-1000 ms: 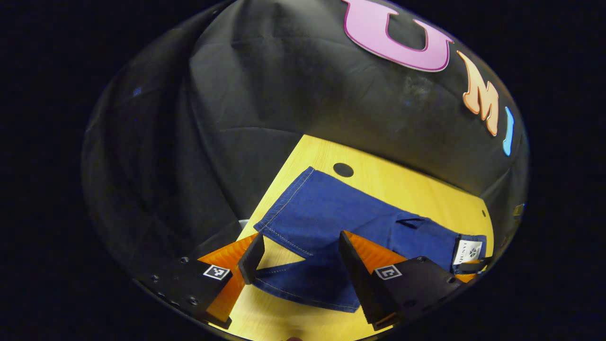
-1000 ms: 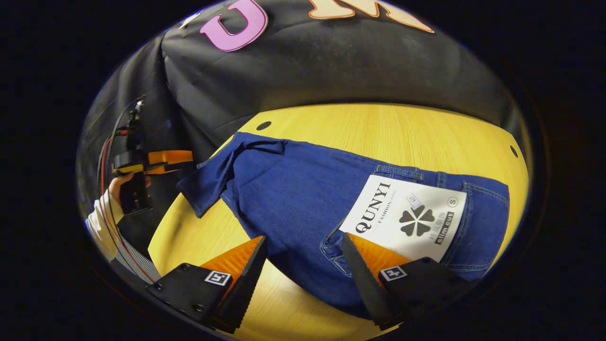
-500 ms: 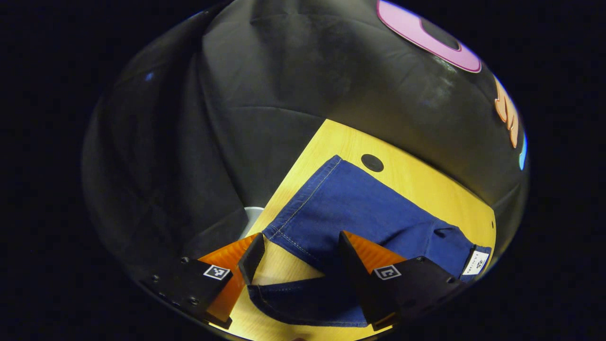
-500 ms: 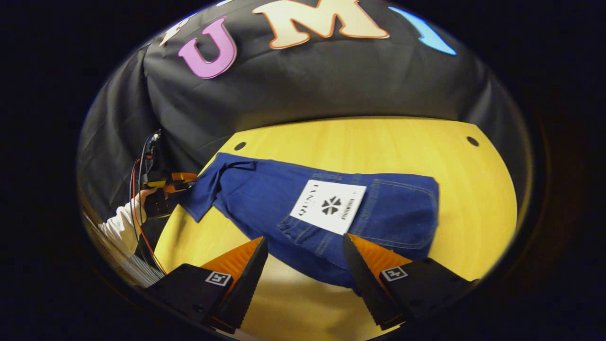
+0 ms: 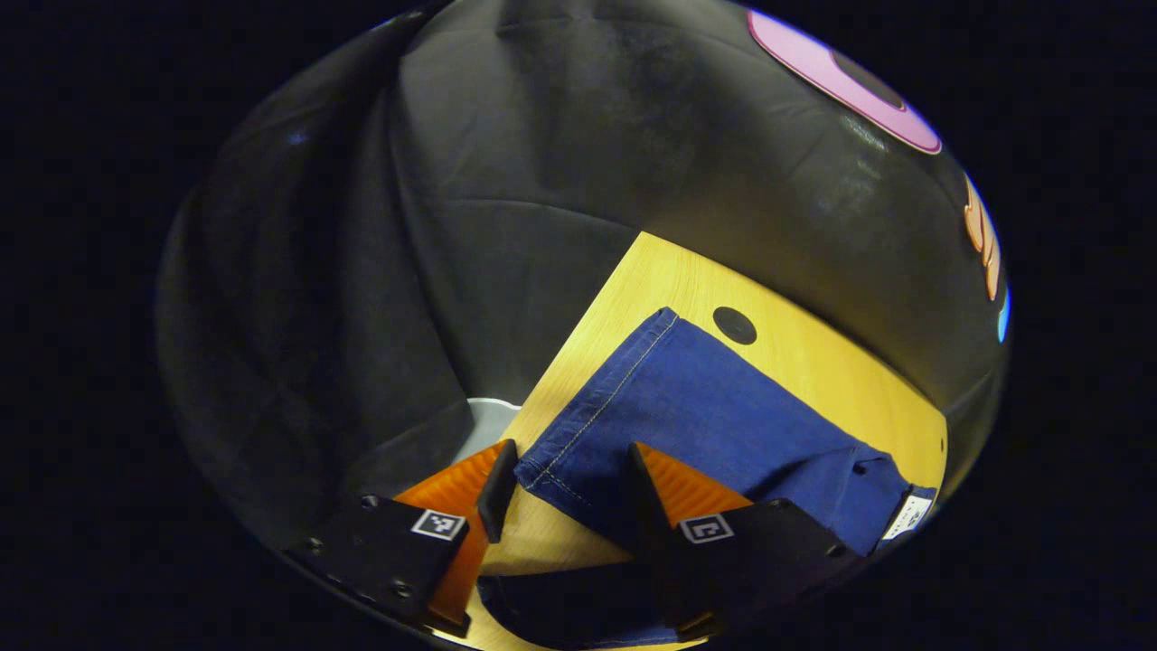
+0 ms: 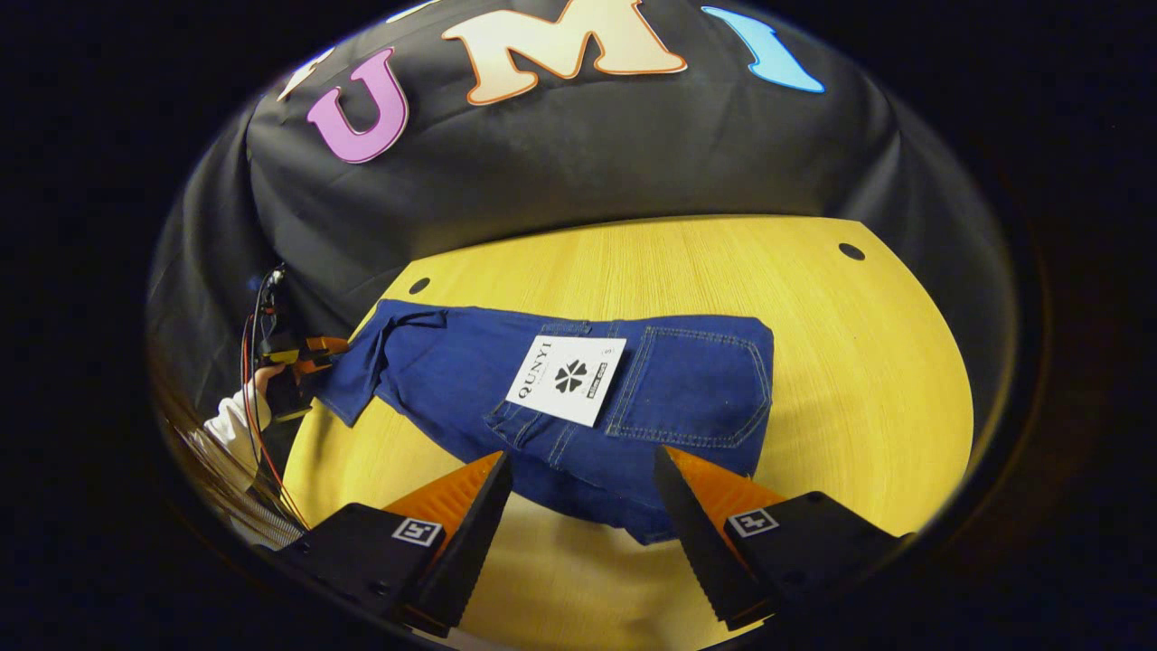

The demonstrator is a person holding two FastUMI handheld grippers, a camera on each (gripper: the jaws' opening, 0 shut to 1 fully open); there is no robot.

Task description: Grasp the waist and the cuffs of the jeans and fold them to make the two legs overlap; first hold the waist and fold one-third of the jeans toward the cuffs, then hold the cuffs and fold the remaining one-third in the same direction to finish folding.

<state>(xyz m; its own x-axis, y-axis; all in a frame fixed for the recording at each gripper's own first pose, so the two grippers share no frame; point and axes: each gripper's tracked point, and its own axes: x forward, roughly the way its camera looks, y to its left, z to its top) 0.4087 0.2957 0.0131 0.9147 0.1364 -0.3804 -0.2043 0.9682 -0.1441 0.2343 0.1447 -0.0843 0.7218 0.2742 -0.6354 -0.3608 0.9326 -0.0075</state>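
I have the jeans (image 6: 578, 398) lying flat on the table (image 6: 859, 380), legs seemingly already overlapped, waist to my right, cuffs (image 5: 587, 434) to my left; I judge the waist fold comes next. My left gripper (image 5: 565, 484) is spread open around the cuff corner; my right gripper (image 6: 578, 506) hangs open above the waist (image 6: 714, 398), gripping nothing; next it must drop and pinch the waistband.

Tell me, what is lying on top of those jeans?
A white paper tag lies on the jeans, beside the back pocket. The jeans rest on the wooden table; whatever is under the denim is covered.
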